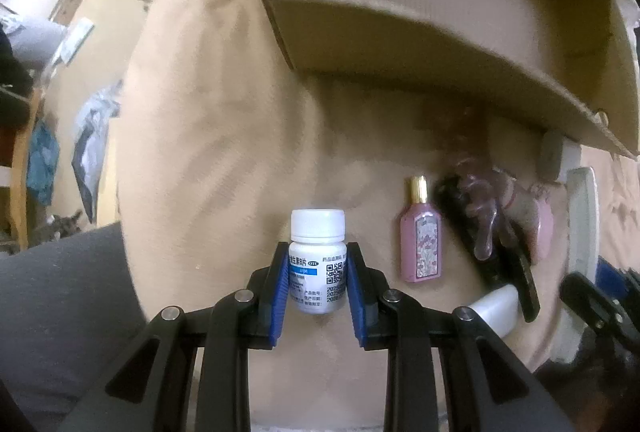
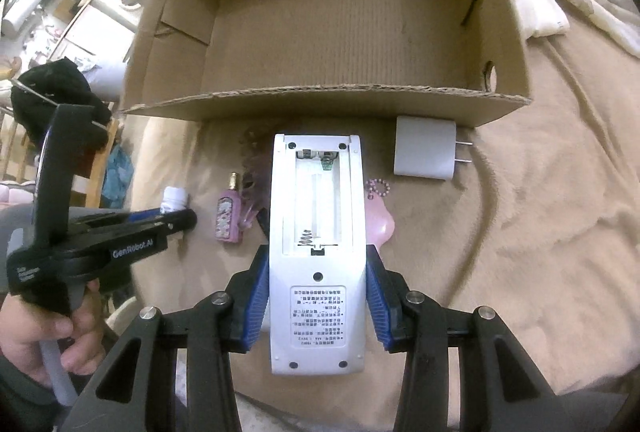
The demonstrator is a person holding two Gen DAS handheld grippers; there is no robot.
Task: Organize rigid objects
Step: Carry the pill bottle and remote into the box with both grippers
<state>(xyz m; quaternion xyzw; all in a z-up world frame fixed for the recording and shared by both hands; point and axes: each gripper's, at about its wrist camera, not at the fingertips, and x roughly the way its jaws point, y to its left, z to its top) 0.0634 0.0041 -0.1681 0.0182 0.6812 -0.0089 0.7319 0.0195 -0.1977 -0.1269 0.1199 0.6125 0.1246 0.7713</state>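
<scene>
Two grippers are each holding one thing over a tan blanket [image 2: 500, 232]. The left gripper [image 1: 318, 272] is squeezing a small white pill bottle [image 1: 317, 260] between its blue pads [image 1: 282, 284]; the bottle is standing up straight. The right gripper [image 2: 318, 296] is pinching a white remote [image 2: 318, 252] by its sides, back side up, with the battery slot showing. A pink perfume bottle [image 2: 229, 218] is lying near the remote's left side. A white plug charger [image 2: 426, 151] is sitting just beside the front wall of an open cardboard box [image 2: 320, 102].
</scene>
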